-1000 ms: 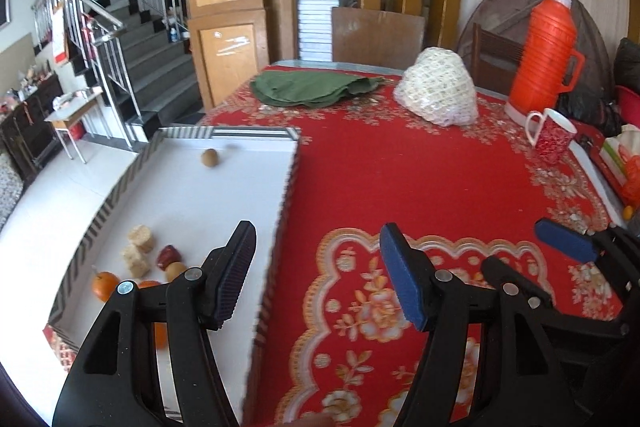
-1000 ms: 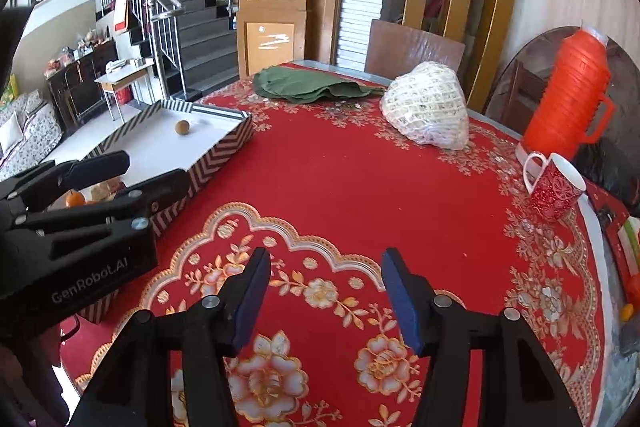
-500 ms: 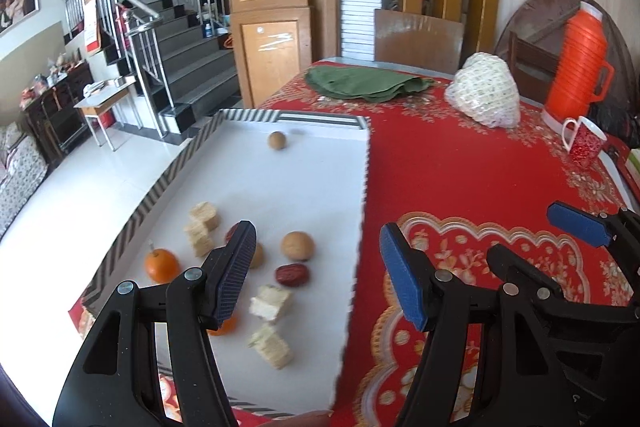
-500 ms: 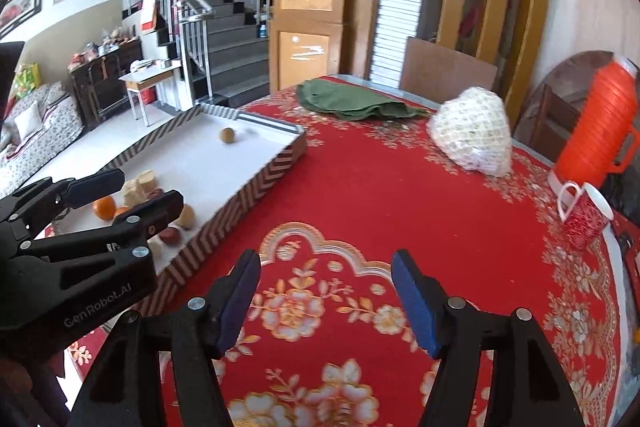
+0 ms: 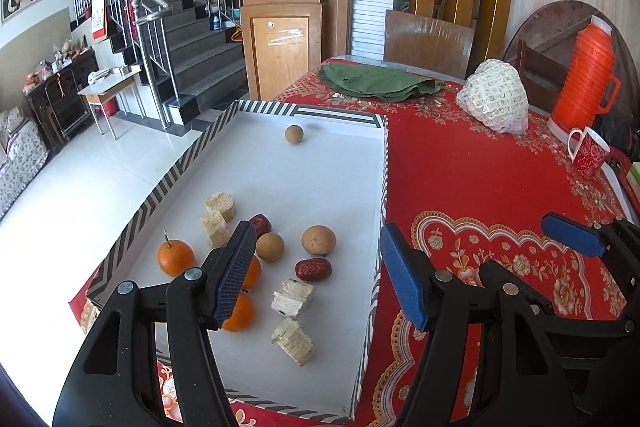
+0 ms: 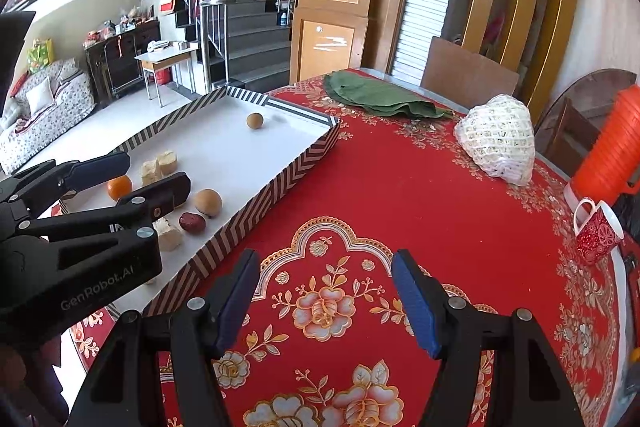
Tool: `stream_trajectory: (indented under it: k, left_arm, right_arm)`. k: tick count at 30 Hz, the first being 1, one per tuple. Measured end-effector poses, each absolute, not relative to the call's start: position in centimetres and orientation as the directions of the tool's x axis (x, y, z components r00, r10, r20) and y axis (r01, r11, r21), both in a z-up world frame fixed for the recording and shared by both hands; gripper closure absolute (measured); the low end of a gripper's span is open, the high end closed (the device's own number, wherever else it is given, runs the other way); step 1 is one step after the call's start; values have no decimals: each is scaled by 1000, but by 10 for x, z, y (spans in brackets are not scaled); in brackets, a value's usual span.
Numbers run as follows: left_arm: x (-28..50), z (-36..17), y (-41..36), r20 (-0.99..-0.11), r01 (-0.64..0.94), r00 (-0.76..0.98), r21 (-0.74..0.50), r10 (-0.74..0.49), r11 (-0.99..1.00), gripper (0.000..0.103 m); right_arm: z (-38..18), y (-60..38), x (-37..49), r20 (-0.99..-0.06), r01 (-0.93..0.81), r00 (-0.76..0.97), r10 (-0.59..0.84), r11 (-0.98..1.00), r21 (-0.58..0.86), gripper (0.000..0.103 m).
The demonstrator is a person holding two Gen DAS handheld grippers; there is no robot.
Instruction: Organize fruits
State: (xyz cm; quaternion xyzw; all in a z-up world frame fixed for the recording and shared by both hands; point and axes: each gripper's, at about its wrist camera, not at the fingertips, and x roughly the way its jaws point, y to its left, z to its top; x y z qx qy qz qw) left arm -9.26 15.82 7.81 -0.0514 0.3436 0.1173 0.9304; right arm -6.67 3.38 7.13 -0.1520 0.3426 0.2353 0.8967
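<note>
A white tray with a striped rim (image 5: 182, 167) lies on the left of the red tablecloth. In it are oranges (image 5: 176, 258), round brown fruits (image 5: 318, 239), red dates (image 5: 313, 269) and pale cut pieces (image 5: 293, 297). One brown fruit (image 5: 294, 134) sits alone at the far end. My left gripper (image 5: 317, 233) hovers open over the tray's near half, with nothing between its fingers. One orange (image 5: 240, 311) is partly hidden behind its left finger. My right gripper (image 6: 325, 259) is open and empty over the floral cloth, right of the tray (image 6: 280, 183). The left gripper (image 6: 136, 179) shows at the left edge of the right wrist view.
A folded green cloth (image 5: 376, 81) and a white mesh bundle (image 5: 494, 101) lie at the table's far side. An orange thermos (image 5: 588, 75) and a red mug (image 5: 590, 151) stand at the right. A chair back (image 5: 428, 39) is behind the table, and floor and stairs lie to the left.
Both grippers have shifted left toward the tray, so its near half with the fruits has come into the left wrist view. The right jaws have widened slightly.
</note>
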Motion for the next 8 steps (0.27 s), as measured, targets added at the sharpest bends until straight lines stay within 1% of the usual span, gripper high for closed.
stream_trajectory:
  k: [5,8]
  left_arm:
    - [-95,80,161,-628,-269,753,-20,197,963,38]
    - [-94,80,160,-632,-267,749,-15,198,963,38]
  right_arm:
    - [71,34,-65,-690,-529,651,315,841,-115,37]
    - [71,33,-65,-692,-528,650,316,842,-112,37]
